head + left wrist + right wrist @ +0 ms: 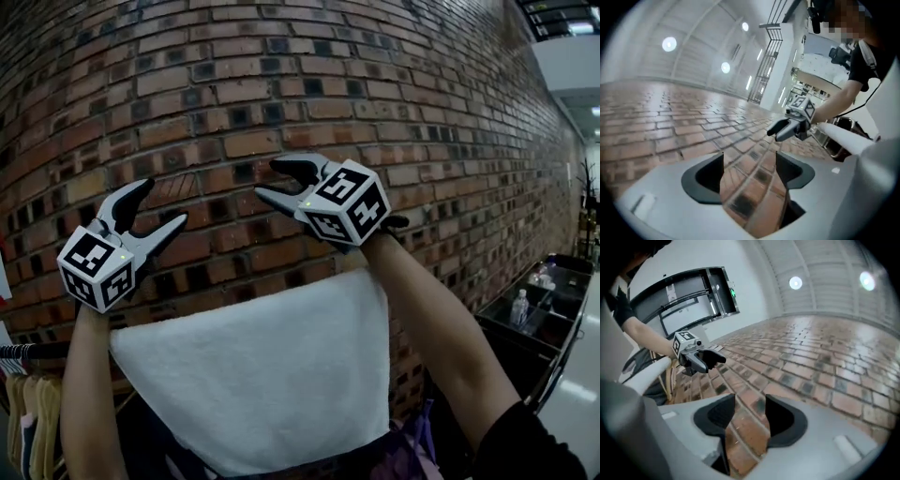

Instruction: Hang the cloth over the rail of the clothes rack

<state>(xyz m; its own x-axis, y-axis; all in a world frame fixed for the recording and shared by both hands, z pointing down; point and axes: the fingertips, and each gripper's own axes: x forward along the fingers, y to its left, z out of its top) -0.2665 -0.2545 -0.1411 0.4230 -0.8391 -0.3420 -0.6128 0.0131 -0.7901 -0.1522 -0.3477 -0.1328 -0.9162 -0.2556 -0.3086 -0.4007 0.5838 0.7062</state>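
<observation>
The cloth (253,375) lay draped over the rail (37,351) of the clothes rack, its top fold running straight along the rail and its white face hanging flat below. Only a short bare stretch of rail showed beyond the cloth's left edge, above a row of hangers with garments (28,422). That lie suggested the hanging was done: the cloth bore its own weight on the rail and neither tool touched it.

Both grippers were held high above the rail's line, in front of the brick wall (234,84) and well clear of the cloth's top edge. The left gripper (157,208) stood over the cloth's left end with its jaws spread wide. In its own view only brick showed between the pads, so it held nothing. The right gripper (272,180) stood over the cloth's right end, its jaws likewise wide apart and empty, again with only wall in the gap.

The spacing made sense — each hand matched one end of the cloth, as a wide piece is carried by its two top corners. Holding them up and apart, jaws wide, probably kept the pads from snagging the fabric and pulling it off the rail.

Off to the right, well apart from the rack, black bins (539,309) held a bottle (520,307) — no part of this job.
</observation>
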